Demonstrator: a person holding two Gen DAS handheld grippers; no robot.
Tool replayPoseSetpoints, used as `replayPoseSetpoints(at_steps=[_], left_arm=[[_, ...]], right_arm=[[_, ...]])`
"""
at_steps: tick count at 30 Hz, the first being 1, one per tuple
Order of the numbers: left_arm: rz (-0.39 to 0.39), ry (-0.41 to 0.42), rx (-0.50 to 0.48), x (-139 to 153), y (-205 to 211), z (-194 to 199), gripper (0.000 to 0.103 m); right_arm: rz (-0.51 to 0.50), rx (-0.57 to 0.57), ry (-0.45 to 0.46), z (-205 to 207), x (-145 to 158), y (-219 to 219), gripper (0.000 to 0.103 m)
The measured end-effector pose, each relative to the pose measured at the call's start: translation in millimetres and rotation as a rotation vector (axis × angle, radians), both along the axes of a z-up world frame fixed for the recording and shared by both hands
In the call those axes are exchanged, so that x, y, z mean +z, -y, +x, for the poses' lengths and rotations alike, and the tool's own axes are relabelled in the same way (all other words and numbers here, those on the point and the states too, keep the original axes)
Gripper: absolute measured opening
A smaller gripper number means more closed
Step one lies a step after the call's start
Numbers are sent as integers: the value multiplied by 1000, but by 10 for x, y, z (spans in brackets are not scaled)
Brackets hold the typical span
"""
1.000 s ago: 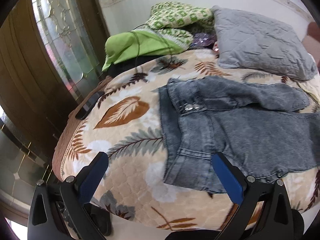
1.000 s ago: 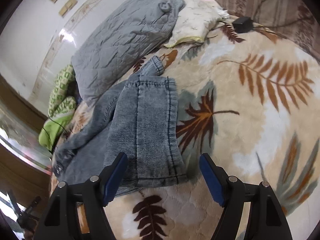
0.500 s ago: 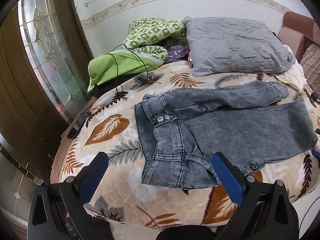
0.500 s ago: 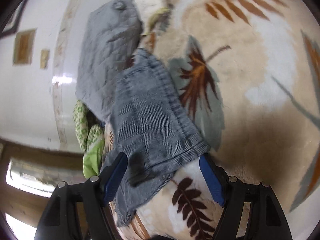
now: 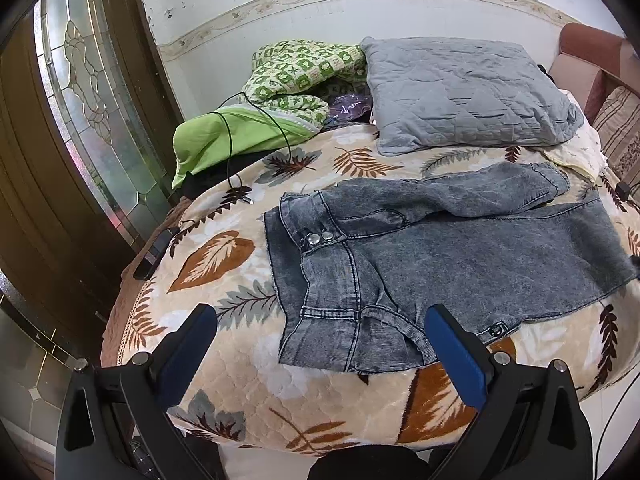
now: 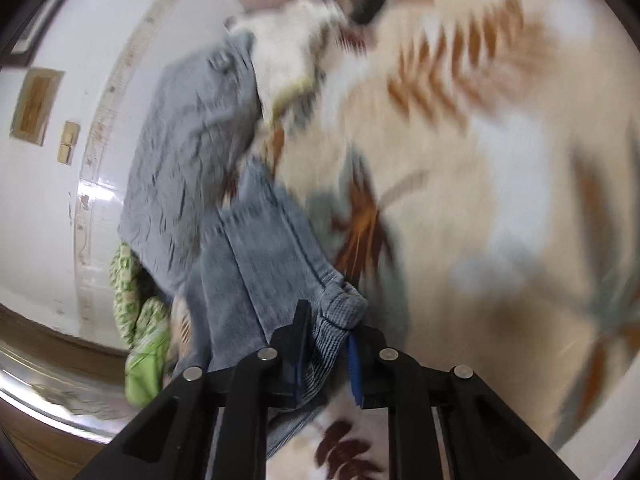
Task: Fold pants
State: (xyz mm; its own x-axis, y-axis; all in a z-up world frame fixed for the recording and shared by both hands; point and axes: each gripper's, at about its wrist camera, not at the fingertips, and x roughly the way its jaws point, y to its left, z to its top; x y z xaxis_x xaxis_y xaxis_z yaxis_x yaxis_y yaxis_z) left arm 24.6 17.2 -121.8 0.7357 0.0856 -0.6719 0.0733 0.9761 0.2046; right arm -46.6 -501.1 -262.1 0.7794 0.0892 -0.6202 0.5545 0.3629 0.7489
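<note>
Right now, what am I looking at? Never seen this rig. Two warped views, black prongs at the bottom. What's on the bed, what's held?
There is no robot here. A person holds a two-finger gripper in each hand, and each gripper carries a wide-angle camera that looks out along its own fingers. That explains the round, bent pictures and the black prongs.

The left gripper is open, its blue pads wide apart and holding nothing, above the near edge of the bed. From there you see grey jeans spread on a leaf-patterned blanket, with a grey pillow and a green blanket near the wall.

The right view is blurred. The right gripper has just been closing, and its pads now pinch the hem of one jeans leg.
</note>
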Motion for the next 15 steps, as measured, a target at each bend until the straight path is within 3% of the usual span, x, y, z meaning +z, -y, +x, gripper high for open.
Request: replayPoseSetpoints(at_steps=[5,7,15], left_arm=[[-1,-18,4,-51,7,17,103],[4,-29,6,-80,8,29,103],[0,-76,75,-217,-250,172,103]], right_arm=[[-232,-100,-19,-227,370,224,16],[-280,-97,-47,-249,409,275,16],[-263,-146,-180,-416,223,378,23]])
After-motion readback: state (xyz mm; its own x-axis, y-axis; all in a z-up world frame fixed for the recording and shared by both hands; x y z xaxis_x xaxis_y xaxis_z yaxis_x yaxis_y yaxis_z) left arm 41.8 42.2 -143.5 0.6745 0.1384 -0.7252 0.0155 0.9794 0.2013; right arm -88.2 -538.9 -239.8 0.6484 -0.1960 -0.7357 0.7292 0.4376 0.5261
